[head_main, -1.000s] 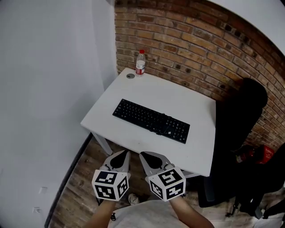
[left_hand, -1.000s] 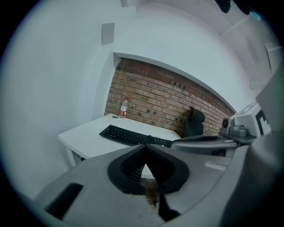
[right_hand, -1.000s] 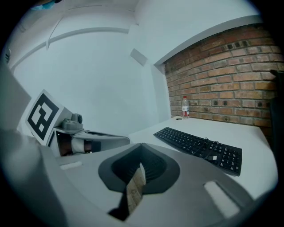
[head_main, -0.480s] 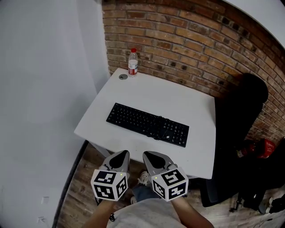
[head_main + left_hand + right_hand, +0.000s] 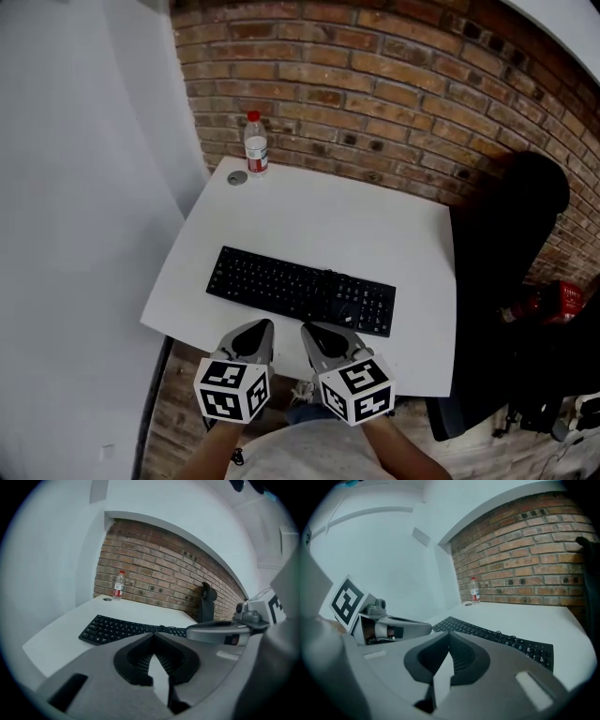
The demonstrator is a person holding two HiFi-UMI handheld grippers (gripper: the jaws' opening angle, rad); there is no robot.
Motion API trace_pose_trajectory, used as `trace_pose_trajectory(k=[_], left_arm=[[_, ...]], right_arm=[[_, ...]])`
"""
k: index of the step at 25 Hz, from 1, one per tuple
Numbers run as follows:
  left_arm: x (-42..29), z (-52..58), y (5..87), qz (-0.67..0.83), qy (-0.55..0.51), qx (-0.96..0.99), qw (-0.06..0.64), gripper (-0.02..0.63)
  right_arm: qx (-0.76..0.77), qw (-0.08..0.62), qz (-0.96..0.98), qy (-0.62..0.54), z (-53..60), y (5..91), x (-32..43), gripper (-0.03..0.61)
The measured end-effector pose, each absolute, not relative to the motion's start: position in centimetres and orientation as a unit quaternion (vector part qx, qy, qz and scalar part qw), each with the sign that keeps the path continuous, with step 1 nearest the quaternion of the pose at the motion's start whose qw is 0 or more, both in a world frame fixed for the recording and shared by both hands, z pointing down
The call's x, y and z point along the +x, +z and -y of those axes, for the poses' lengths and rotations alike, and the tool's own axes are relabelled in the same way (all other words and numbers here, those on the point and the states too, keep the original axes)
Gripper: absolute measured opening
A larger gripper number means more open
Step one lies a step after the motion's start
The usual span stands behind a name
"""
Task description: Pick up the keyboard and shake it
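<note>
The flat black plastic keyboard [image 5: 300, 291] lies along the near edge of the white rectangular table [image 5: 375, 220]. The left gripper [image 5: 255, 330] and right gripper [image 5: 317, 332] hover side by side at that edge, both clenched and empty. Best to open them, spread to the keyboard's two ends, and clamp evenly.

Black keyboard [image 5: 300, 291], full-size, number block at right end. Lying flat, keys up, on white table [image 5: 375, 220], in near half of top. Long side runs roughly along near edge, a little way back from it. Dark cord [image 5: 343, 284] bunched on top of keys, right of middle. Keyboard untouched, not yet lifted.
</note>
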State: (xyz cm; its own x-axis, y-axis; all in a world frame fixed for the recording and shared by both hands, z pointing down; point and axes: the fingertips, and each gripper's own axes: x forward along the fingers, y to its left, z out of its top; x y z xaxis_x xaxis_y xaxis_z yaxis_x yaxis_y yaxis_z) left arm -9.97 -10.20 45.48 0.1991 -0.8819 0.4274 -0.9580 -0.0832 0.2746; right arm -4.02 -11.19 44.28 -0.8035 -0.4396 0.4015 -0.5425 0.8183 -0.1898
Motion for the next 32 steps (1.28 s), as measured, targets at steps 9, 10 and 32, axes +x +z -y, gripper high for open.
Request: trace_pose_trajectory(k=[9,10,32], left_arm=[[-10.5,16.8,47.0,0.604,0.101,0.743,0.271,-0.006],[-10.3,17.4,47.2,0.599,0.105,0.745,0.272,-0.006],[-13.6,22.4,49.1,0.538,0.138,0.785,0.272,0.036]], right_arm=[[0.284,0.180,0.926,0.173,17.9,45.4,-3.6,0.009],[0.287,0.181,0.924,0.176,18.6,45.6,-3.4,0.009],[0.379,0.175,0.885,0.206,24.2,47.5,0.9,0.009]])
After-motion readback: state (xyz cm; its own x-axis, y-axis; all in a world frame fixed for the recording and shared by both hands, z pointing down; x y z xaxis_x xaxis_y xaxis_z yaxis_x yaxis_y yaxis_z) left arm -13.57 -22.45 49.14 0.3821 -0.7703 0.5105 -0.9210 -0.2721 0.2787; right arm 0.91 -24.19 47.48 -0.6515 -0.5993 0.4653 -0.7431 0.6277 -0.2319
